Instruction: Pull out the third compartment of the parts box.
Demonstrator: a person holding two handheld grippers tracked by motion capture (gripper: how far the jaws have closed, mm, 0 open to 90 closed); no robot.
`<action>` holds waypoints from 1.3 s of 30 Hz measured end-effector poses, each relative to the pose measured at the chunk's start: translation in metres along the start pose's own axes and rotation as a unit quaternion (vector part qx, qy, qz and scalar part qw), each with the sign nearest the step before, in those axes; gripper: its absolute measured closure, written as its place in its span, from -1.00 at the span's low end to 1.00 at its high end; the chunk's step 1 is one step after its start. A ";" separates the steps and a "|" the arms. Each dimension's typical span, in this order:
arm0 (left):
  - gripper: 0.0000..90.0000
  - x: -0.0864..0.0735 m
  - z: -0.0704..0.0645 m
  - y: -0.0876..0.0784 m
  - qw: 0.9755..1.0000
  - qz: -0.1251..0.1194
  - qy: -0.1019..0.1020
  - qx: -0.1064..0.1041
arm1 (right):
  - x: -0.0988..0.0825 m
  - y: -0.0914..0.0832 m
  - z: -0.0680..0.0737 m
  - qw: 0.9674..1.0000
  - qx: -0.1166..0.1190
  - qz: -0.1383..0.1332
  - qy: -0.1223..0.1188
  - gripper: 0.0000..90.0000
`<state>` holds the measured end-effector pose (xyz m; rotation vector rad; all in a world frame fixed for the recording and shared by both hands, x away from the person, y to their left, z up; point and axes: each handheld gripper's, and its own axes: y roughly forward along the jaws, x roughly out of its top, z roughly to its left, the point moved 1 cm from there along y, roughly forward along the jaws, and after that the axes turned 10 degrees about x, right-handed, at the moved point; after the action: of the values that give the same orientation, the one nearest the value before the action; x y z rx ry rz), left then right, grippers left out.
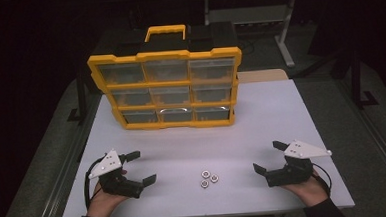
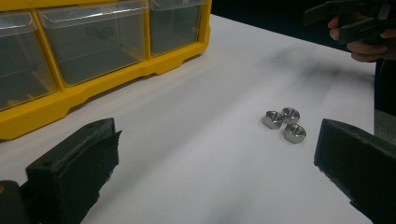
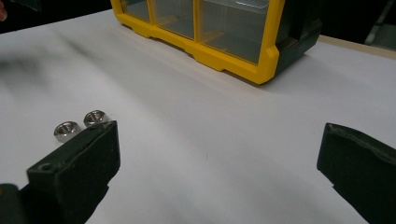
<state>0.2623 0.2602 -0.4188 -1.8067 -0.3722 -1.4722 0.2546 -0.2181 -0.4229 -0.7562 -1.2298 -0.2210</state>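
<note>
Steel hex nuts (image 1: 208, 178) — three small ones, clustered and touching — lie on the white bench (image 1: 262, 125), well in front of the yellow nine-drawer organiser (image 1: 166, 88), whose drawers are all closed. Left gripper (image 1: 138, 167) and right gripper (image 1: 269, 156) flank the nuts, jaws wide apart and empty — nothing appears sorted yet.

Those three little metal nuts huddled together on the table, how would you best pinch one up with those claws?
Take an outer nut of the cluster across two opposite flat sides, coming straight down from above. Each lies flat, hole up, touching its neighbours, so a sideways approach would likely shove the others. Both the left gripper and right gripper stand open nearby.
</note>
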 end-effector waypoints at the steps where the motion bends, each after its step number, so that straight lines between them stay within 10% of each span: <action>1: -1.00 0.000 0.000 0.000 1.000 0.000 -0.001 0.000 | 0.000 0.000 0.000 1.000 0.000 -0.001 0.001 -1.00; 39: -1.00 0.001 -0.005 0.002 1.000 0.007 -0.010 -0.005 | 0.020 0.022 0.001 0.999 0.034 -0.006 -0.008 -1.00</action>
<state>0.2604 0.2554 -0.4179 -1.8288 -0.3623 -1.4501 0.2725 -0.1961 -0.4136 -0.6931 -1.2505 -0.1817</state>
